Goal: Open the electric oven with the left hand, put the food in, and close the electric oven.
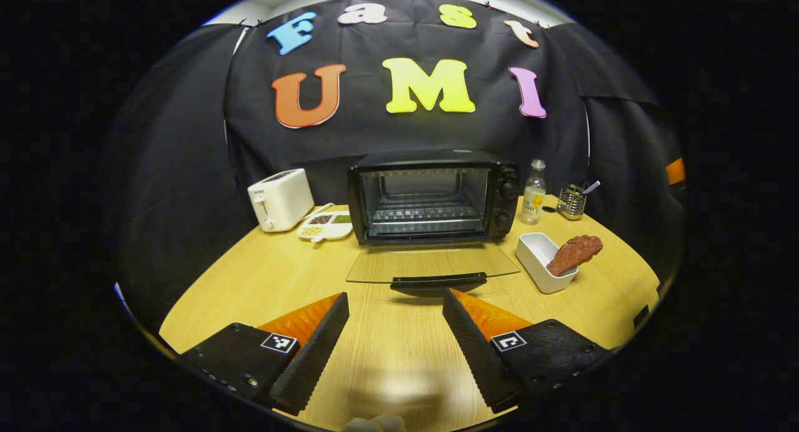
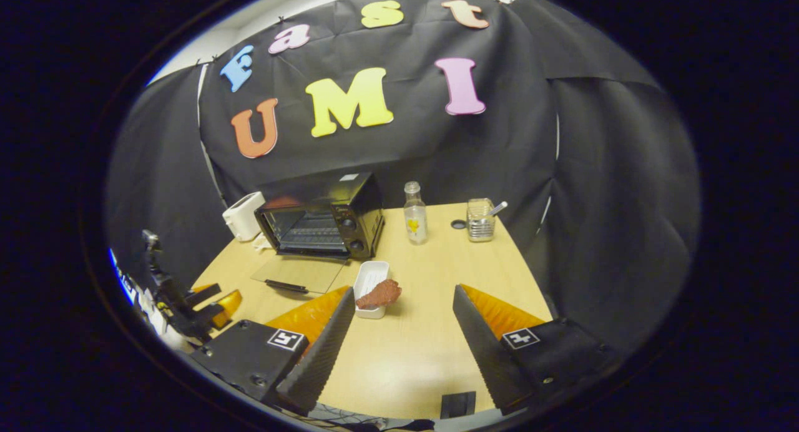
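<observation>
Electric oven sitting at centre of the left gripper view, at the back of the wooden counter, its glass door lying folded down flat, dark handle at the near edge. Wire rack showing inside the cavity; two knobs stacked on the right panel.

Food, a reddish-brown meat-like piece, resting in the near end of a white rectangular dish, overhanging the rim, right of centre, just beside the open door.

Left gripper hovering low in the frame, jaws standing wide apart, gripping nothing, the door handle just beyond the tips.

In the right gripper view, oven sitting left of centre, dish and food at mid-frame. Right gripper with jaws spread wide, empty, the food just past its left finger.

White toaster standing at left, a divided plate of grains between it and the oven. Clear bottle and metal utensil holder standing right of the oven.
</observation>
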`<state>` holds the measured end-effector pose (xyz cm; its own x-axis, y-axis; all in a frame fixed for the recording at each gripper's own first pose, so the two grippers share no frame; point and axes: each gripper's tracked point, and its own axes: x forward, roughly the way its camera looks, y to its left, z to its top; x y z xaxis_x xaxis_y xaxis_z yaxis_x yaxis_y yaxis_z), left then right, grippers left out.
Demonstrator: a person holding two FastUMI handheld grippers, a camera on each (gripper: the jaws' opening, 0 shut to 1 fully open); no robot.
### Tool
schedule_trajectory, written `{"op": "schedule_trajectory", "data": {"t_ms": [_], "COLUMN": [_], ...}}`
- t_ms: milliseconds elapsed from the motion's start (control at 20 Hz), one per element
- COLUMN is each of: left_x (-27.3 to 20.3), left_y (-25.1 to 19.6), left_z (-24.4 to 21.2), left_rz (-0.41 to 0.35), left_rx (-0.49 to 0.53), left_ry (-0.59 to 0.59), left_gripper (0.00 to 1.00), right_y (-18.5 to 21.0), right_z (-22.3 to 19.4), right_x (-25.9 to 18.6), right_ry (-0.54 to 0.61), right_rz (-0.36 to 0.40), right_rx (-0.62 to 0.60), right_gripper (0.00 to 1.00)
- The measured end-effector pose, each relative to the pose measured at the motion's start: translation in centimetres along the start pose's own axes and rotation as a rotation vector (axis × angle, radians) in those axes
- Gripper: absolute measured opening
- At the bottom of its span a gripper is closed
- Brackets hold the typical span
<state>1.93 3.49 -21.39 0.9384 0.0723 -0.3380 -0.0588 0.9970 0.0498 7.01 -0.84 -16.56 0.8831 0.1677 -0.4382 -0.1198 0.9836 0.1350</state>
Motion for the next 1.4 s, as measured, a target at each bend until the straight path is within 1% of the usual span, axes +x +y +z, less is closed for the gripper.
{"op": "schedule_trajectory", "data": {"t_ms": [50,150,250,300,350,400,450,500,600,650,700,750,800,850,900,950,1000,1050,1150,1400], "left_x": [-1.5,-4.5,-6.8,-7.8,-8.7,-9.7,-10.6,-11.6,-13.5,-14.5,-15.3,-15.9,-16.4,-16.9,-17.3,-17.5,-17.7,-17.9,-18.0,-20.0], "left_y": [0.2,0.7,1.0,1.0,1.2,1.5,1.9,2.0,2.4,3.0,3.2,3.1,3.1,3.1,3.0,3.0,2.8,2.9,2.9,3.9], "left_z": [0.9,3.1,5.0,5.7,6.4,7.0,7.4,7.5,7.9,8.1,8.1,7.9,7.8,7.7,7.8,7.9,7.8,7.8,7.9,7.4], "left_rz": [0.015,0.049,0.080,0.092,0.114,0.144,0.176,0.204,0.271,0.316,0.351,0.365,0.384,0.394,0.400,0.400,0.397,0.398,0.379,0.305], "left_rx": [-0.011,-0.051,-0.083,-0.106,-0.124,-0.136,-0.144,-0.151,-0.161,-0.164,-0.166,-0.172,-0.177,-0.185,-0.193,-0.198,-0.197,-0.190,-0.185,-0.160], "left_ry": [-0.016,-0.053,-0.081,-0.087,-0.098,-0.104,-0.107,-0.108,-0.114,-0.119,-0.122,-0.121,-0.122,-0.120,-0.124,-0.127,-0.130,-0.134,-0.148,-0.166], "left_gripper": [0.97,0.97,0.96,0.96,0.97,0.97,0.97,0.97,0.97,0.97,0.97,0.97,0.96,0.97,0.96,0.97,0.97,0.97,0.97,0.97], "right_y": [-0.2,-0.7,-0.2,0.0,0.3,0.7,0.9,1.2,1.8,1.9,1.9,2.0,2.1,2.2,2.3,2.3,2.4,2.4,2.7,5.5], "right_z": [-0.3,-1.3,-2.8,-3.3,-3.6,-4.2,-4.9,-5.5,-6.0,-6.1,-6.4,-6.5,-6.6,-6.6,-6.5,-6.2,-6.0,-5.8,-4.6,-0.2], "right_x": [1.6,5.5,9.0,10.8,12.4,13.7,14.9,16.0,17.6,18.2,18.4,18.7,18.6,18.7,18.7,18.7,18.4,18.2,17.2,12.6], "right_ry": [0.016,0.084,0.175,0.213,0.250,0.288,0.331,0.369,0.420,0.443,0.461,0.474,0.494,0.503,0.504,0.507,0.501,0.489,0.456,0.303], "right_rz": [0.022,0.071,0.139,0.170,0.197,0.226,0.248,0.268,0.308,0.317,0.324,0.340,0.348,0.355,0.358,0.363,0.362,0.361,0.361,0.369], "right_rx": [-0.003,0.010,0.053,0.085,0.114,0.138,0.170,0.211,0.302,0.332,0.354,0.378,0.400,0.420,0.438,0.451,0.448,0.435,0.425,0.457], "right_gripper": [1.00,0.96,0.94,0.89,0.88,0.80,0.76,0.64,0.58,0.60,0.42,0.46,0.37,0.24,0.16,0.18,0.16,0.14,0.14,0.13]}}
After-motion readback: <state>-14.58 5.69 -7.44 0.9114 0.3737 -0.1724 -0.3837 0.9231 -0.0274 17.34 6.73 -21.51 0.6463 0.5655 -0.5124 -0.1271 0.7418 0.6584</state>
